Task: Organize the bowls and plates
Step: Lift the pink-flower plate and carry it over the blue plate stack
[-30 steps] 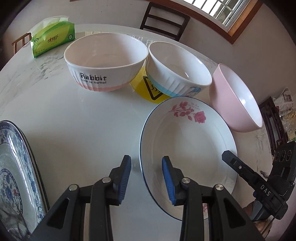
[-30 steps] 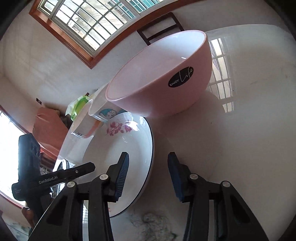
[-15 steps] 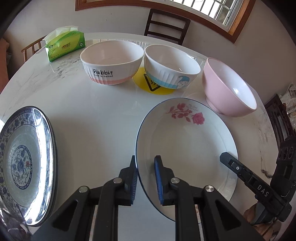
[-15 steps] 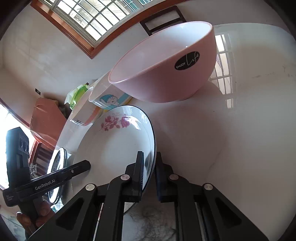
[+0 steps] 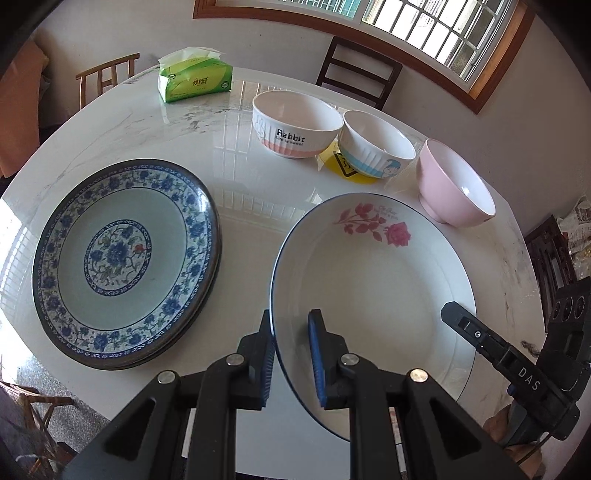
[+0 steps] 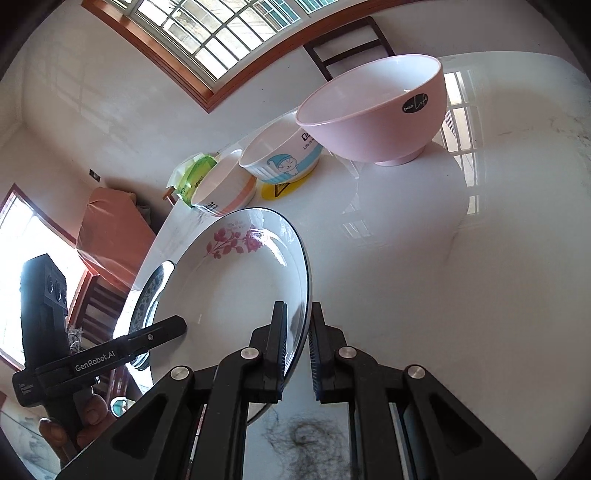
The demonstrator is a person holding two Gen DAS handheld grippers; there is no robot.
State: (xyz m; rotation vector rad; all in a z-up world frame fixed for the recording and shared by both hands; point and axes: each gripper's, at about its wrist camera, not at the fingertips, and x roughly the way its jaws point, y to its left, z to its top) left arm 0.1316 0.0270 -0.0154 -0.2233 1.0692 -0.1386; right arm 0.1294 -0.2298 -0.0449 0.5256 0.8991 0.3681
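1. I had the left hand-held gripper (image 5: 291,354) closed narrow on the near-left rim of the rose plate (image 5: 373,280), one pad outside the blue edge line and one inside the well.
2. I had the right hand-held gripper (image 6: 298,345) clamped tight on the opposite rim of that same plate (image 6: 236,280), a finger on either face of the edge.
3. From the right wrist view the plate sat tilted, its held edge clear of the worktop (image 6: 424,277).
4. The plate was over the near-right part of the worktop (image 5: 243,184), between the two grippers.
5. To its left lay the blue plate (image 5: 122,258), flat, apparently on top of another dark-rimmed plate, near the rose plate but apart from it.
6. Beyond the rose plate stood three bowls in a row: the Rabbit bowl (image 5: 295,129), the cartoon bowl (image 5: 375,149) and the pink bowl (image 5: 452,190).
7. The Rabbit bowl and the cartoon bowl stood just beside each other; I could not tell whether they touched.
8. The cartoon bowl sat partly on a yellow sticker (image 5: 341,170).
9. The pink bowl stood upright, close behind the plate's far-right rim, with a black round label (image 6: 415,104) on its side.
10. A green tissue pack (image 5: 194,79) sat at the far edge of the worktop.
11. Two chairs (image 5: 360,79) stood past the worktop under the window (image 5: 436,33).
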